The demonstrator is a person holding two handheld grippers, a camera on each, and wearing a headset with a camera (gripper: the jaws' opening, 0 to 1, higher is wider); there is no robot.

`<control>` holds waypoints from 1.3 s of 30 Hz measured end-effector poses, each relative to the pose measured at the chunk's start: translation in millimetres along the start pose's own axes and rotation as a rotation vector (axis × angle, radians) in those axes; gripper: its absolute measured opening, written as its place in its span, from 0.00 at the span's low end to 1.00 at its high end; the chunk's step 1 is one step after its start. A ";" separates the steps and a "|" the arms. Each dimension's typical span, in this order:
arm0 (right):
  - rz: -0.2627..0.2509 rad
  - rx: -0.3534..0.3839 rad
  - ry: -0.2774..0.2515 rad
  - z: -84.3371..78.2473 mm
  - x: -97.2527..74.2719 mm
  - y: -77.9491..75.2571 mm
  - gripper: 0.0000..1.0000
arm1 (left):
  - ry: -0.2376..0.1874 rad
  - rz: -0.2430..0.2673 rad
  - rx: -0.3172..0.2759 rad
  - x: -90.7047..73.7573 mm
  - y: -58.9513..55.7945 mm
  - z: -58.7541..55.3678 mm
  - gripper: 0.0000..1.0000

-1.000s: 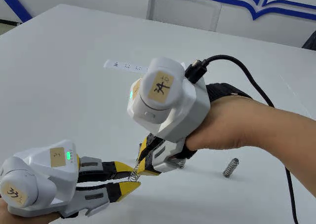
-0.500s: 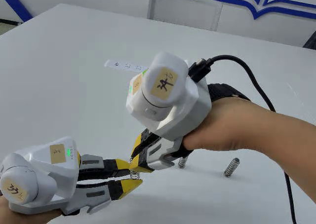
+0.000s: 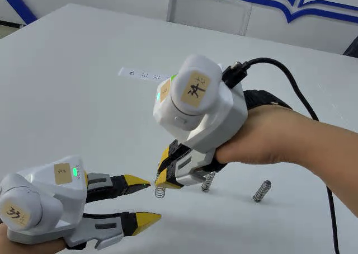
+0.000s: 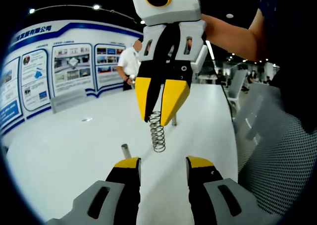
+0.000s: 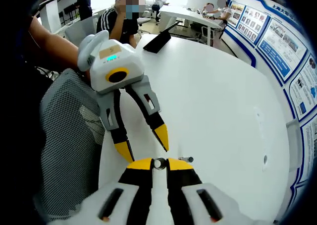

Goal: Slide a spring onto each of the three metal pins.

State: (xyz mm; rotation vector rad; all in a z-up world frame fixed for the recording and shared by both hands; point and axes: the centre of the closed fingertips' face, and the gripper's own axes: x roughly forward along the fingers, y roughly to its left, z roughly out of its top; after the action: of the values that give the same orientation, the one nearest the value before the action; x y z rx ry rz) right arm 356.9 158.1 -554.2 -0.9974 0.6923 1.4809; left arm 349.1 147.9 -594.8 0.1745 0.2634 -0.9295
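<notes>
right gripper [image 3: 162, 182]: my jaws are pinched narrow on the top coils of a spring [image 4: 158, 132], with the yellow tips pointing down at the table [image 3: 67, 97].
held spring: it hangs below those tips, slightly tilted. i cannot tell whether its lower end touches the table. in my right gripper view i look down on its round end between my jaws.
left gripper [image 3: 152, 199]: my jaws are spread wide and grip nothing. the tips aim at the hanging spring, near it but apart.
metal pin [image 4: 125, 150]: it stands upright on the table just beside the hanging spring, which is next to it, not around it.
nearer spring [image 3: 208, 181]: it stands tilted on the table just behind my right gripper's tips.
farther spring [image 3: 261, 190]: it is also tilted, off to the right. i cannot tell whether either one has a pin inside.
white strip [image 3: 142, 74]: it lies flat on the table beyond my right gripper.
black cable [image 3: 279, 80]: it runs from the back of my right gripper over my forearm.
</notes>
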 end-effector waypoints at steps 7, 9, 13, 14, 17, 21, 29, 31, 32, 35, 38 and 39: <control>-0.042 0.015 -0.005 0.3 -11.2 -21.5 0.11 | 0.004 0.037 -0.037 -6.8 7.6 -3.7 0.52; -0.051 0.020 -0.007 0.5 -12.0 -27.5 0.11 | 0.001 0.046 -0.041 -8.7 9.1 -4.7 0.55; -0.063 0.029 -0.005 -0.6 -9.4 -37.5 0.11 | 0.002 0.061 -0.060 -10.2 10.2 -6.3 0.65; -0.065 0.032 -0.003 -0.9 -8.0 -40.4 0.11 | 0.001 0.062 -0.063 -10.2 10.0 -6.6 0.66; -0.071 0.040 -0.005 -0.7 -4.0 -46.6 0.11 | -0.003 0.062 -0.072 -10.2 9.2 -7.2 0.70; -0.075 0.048 0.000 -1.7 2.2 -52.3 0.11 | -0.005 0.066 -0.083 -9.9 9.7 -9.0 0.74; -0.069 0.061 0.005 -2.7 12.1 -57.6 0.11 | -0.010 0.071 -0.099 -11.4 11.0 -10.7 0.79; -0.067 0.064 0.004 -2.6 13.5 -57.7 0.11 | -0.011 0.070 -0.102 -11.5 10.7 -11.0 0.79; -0.063 0.067 0.005 -2.6 14.7 -57.4 0.11 | -0.011 0.070 -0.103 -11.5 10.5 -11.2 0.79; -0.061 0.064 0.013 -4.1 16.7 -57.4 0.11 | -0.011 0.071 -0.107 -11.8 10.7 -12.4 0.80; -0.059 0.068 0.012 -4.3 17.3 -58.5 0.11 | -0.010 0.073 -0.110 -12.2 11.2 -13.2 0.80; -0.059 0.068 0.013 -4.7 17.5 -58.7 0.11 | -0.011 0.073 -0.111 -12.3 11.3 -13.3 0.80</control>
State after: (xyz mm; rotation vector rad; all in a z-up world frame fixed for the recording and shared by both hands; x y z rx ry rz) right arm 415.8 171.9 -565.0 -0.9683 0.7126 1.3914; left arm 349.3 167.4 -603.4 0.0760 0.2959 -0.8405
